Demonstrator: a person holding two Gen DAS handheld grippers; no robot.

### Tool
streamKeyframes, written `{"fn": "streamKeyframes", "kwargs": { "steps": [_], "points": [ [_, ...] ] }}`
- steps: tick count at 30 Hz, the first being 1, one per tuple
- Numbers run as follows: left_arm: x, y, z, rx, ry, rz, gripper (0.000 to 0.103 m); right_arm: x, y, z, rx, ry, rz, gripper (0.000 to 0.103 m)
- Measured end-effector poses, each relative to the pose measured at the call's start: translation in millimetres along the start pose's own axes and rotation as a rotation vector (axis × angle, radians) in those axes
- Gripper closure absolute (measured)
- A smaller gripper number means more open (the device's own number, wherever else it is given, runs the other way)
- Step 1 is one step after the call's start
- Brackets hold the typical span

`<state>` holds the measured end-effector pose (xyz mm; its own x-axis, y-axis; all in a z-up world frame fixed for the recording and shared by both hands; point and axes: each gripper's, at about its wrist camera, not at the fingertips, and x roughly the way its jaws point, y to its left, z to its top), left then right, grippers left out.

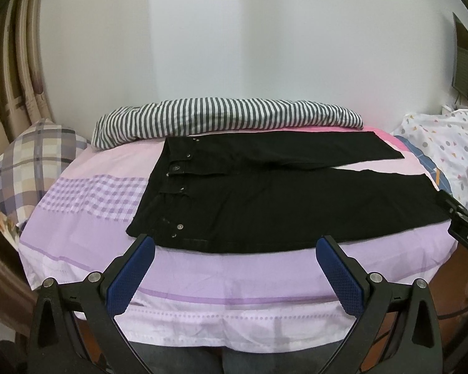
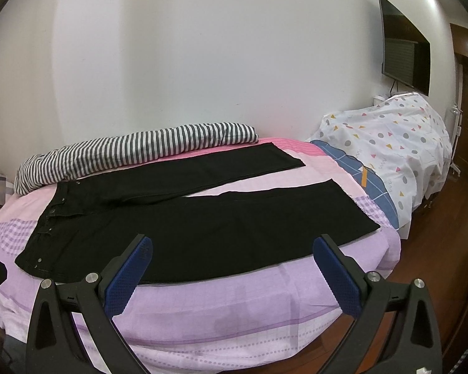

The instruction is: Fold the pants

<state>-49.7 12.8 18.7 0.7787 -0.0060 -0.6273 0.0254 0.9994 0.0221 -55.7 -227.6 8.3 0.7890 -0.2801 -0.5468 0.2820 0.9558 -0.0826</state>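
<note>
Black pants (image 1: 280, 199) lie flat on the bed, waistband to the left and both legs spread out to the right, with a gap between the leg ends. They also show in the right wrist view (image 2: 202, 218). My left gripper (image 1: 235, 249) is open and empty, hovering at the near edge of the pants below the waistband and seat. My right gripper (image 2: 232, 249) is open and empty, hovering at the near edge of the closer leg. The right gripper's body (image 1: 466, 227) shows at the right edge of the left wrist view.
The bed has a pink and purple sheet (image 1: 202, 280). A striped blanket (image 1: 227, 118) lies along the wall behind the pants. A plaid pillow (image 1: 31, 168) sits at the left. A dotted white cover (image 2: 390, 143) lies past the bed's right end. A TV (image 2: 405, 46) hangs on the wall.
</note>
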Motion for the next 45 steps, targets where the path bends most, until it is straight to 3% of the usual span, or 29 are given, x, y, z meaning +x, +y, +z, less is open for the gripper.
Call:
{"fn": "streamKeyframes", "kwargs": {
  "steps": [10, 25, 39, 45],
  "points": [
    [3, 1, 0, -0.004, 0.014, -0.007, 0.001, 1, 1, -1, -0.003, 0.012, 0.002, 0.001],
    [32, 11, -6, -0.043, 0.105, 0.007, 0.001, 19, 6, -3, 0.001, 0.069, 0.025, 0.001],
    [77, 13, 7, -0.016, 0.196, -0.044, 0.001, 48, 22, -15, -0.042, 0.211, 0.022, 0.001],
    [101, 22, 22, -0.043, 0.231, -0.081, 0.001, 79, 33, -11, -0.035, 0.326, 0.069, 0.001]
  ]
}}
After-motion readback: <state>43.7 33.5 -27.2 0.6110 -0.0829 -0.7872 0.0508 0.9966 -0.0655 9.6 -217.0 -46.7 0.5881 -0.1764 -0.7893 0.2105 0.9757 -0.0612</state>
